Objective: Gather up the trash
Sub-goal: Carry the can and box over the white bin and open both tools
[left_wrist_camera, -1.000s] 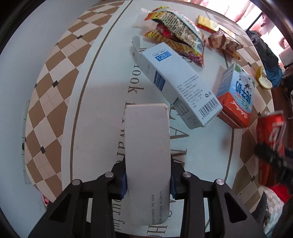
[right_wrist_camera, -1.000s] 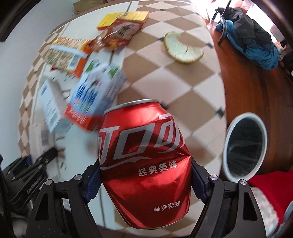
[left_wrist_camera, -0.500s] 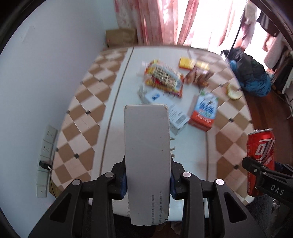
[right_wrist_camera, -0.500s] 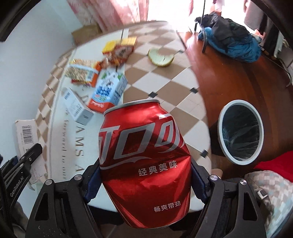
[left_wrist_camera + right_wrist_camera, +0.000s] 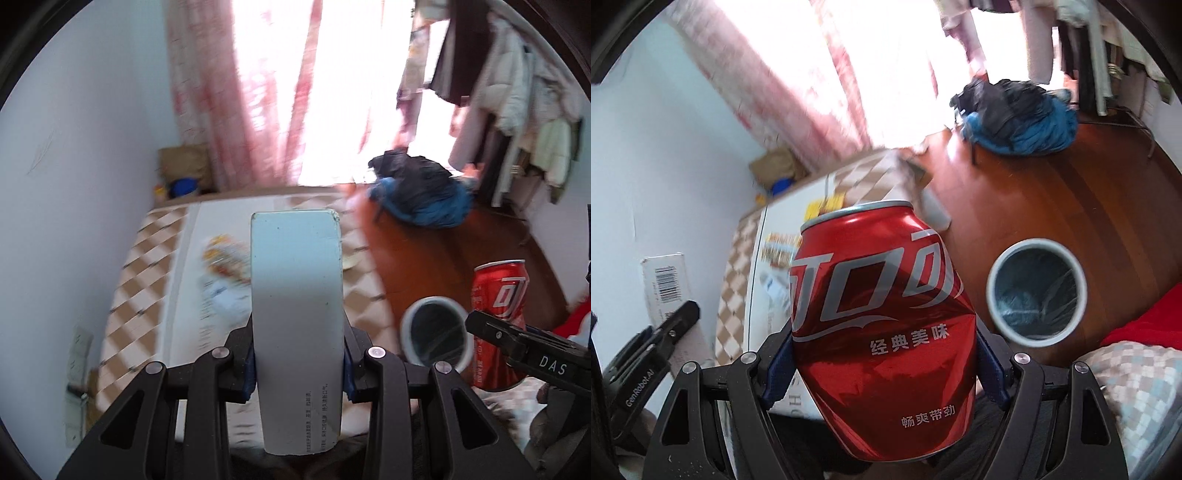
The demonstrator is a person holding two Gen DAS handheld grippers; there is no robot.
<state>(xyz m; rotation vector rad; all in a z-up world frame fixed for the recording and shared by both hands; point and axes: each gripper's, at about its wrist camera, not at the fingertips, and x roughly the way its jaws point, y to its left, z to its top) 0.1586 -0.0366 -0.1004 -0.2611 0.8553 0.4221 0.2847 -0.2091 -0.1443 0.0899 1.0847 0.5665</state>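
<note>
Both tongs are clamped on trash and held up above the table. Left gripper (image 5: 297,363) pinches a flat white box (image 5: 295,314) between its blue pads, the box standing upright and reaching well past the fingertips. Right gripper (image 5: 884,363) squeezes a dented red can (image 5: 882,328) at its lower half, top rim pointing away from the camera. Beyond and to the right of the can, a round bin (image 5: 1036,291) with a clear liner stands open on the wooden floor (image 5: 1071,177). Ahead of the left tongs lies the checkered table (image 5: 147,258), where blurred wrappers (image 5: 225,260) remain. From the left camera the can (image 5: 498,321) sits just right of the bin (image 5: 436,336).
</note>
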